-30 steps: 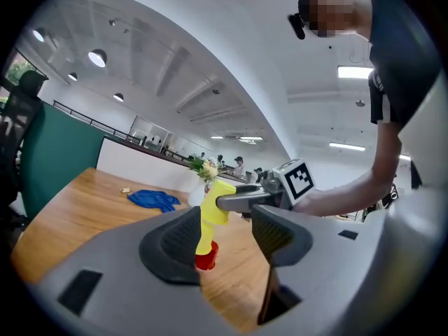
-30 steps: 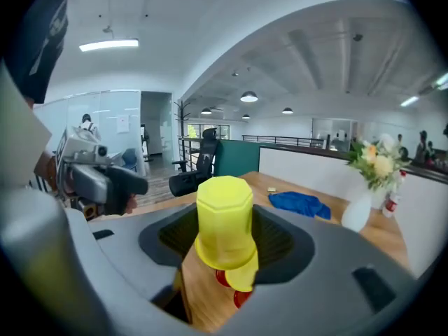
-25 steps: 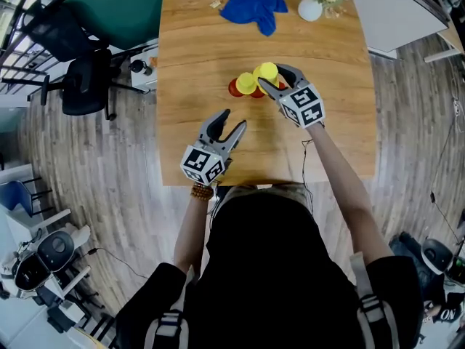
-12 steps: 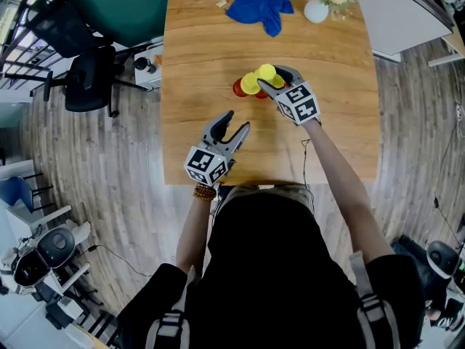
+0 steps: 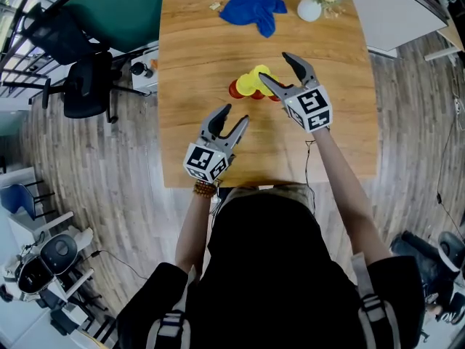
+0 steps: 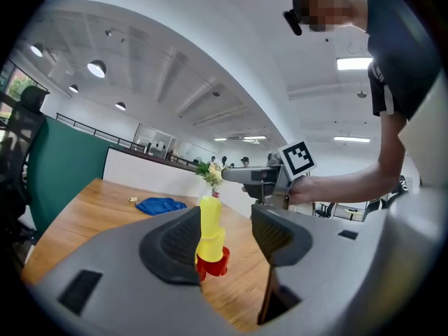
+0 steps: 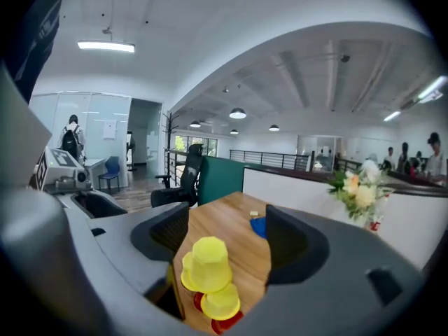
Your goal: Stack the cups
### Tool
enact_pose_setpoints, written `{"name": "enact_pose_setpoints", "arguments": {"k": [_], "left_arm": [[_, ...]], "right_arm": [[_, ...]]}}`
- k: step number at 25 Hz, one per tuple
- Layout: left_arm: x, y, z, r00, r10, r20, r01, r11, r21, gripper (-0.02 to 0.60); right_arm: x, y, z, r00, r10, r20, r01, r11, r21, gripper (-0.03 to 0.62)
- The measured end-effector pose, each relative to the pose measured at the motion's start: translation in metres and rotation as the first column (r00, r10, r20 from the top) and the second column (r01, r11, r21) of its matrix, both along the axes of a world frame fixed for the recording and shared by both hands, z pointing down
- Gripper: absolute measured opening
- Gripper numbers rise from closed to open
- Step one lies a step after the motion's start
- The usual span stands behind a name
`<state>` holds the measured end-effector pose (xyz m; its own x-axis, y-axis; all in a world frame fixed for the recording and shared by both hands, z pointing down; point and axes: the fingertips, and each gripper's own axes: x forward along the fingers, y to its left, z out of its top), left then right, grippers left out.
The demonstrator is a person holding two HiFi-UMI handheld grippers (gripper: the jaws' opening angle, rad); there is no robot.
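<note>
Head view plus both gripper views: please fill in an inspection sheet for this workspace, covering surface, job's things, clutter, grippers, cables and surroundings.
Surface: wooden table, no spill seen.
Job's things: yellow cups sit mouth-down on red cups in one cluster mid-table; count unclear.
Clutter: blue cloth, vase of flowers and small scrap, all at the far edge.
Grippers: left claw open and empty on the near side. Right claw open over the cups, its jaws have just been opening, nothing gripped.
Cables: thin cable trails behind the right claw over the near table edge.
Surroundings: black office chair, green partition, plank floor.
</note>
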<state>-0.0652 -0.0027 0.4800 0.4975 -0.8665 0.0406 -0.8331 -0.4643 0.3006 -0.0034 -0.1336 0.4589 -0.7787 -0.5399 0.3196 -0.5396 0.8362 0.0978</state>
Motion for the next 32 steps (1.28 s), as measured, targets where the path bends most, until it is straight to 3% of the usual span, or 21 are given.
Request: {"name": "enact_pose_setpoints", "arguments": {"k": [3,6,10,16,22,26,32], "left_arm": [[-0.003,-0.01,-0.019,0.998,-0.061,0.027,0.06,0.996,0.06,0.247],[-0.014,-0.017,-0.034,0.976,-0.203,0.078,0.193,0.974,0.123,0.239],[-0.019,-0.015,-0.034,0.942,-0.311,0.129,0.29,0.944,0.157,0.169],[-0.001,-0.006,-0.025,0.954,-0.282,0.105,0.265,0.953,0.149,0.087],[0.009,0.0,0.003,0.953,-0.253,0.165,0.239,0.966,0.099,0.052],[0.011,0.003,0.027,0.944,-0.232,0.237,0.23,0.973,0.035,0.041],[0.018,0.008,0.054,0.945,-0.171,0.277,0.189,0.981,-0.037,0.041]], "right_arm": [[0.013,0.004,-0.03,0.994,0.086,0.062,-0.089,0.994,0.057,0.35],[0.02,0.02,-0.038,0.985,0.141,0.101,-0.15,0.985,0.087,0.305],[0.024,0.051,-0.015,0.976,0.182,0.117,-0.187,0.982,0.033,0.24],[0.017,0.099,0.043,0.988,0.152,0.036,-0.149,0.987,-0.068,0.15],[0.008,0.125,0.076,0.991,0.13,-0.014,-0.131,0.985,-0.108,0.008],[0.004,0.132,0.095,0.991,0.129,-0.042,-0.134,0.978,-0.16,0.006],[0.008,0.147,0.119,0.99,0.104,-0.091,-0.121,0.968,-0.218,0.006]]}}
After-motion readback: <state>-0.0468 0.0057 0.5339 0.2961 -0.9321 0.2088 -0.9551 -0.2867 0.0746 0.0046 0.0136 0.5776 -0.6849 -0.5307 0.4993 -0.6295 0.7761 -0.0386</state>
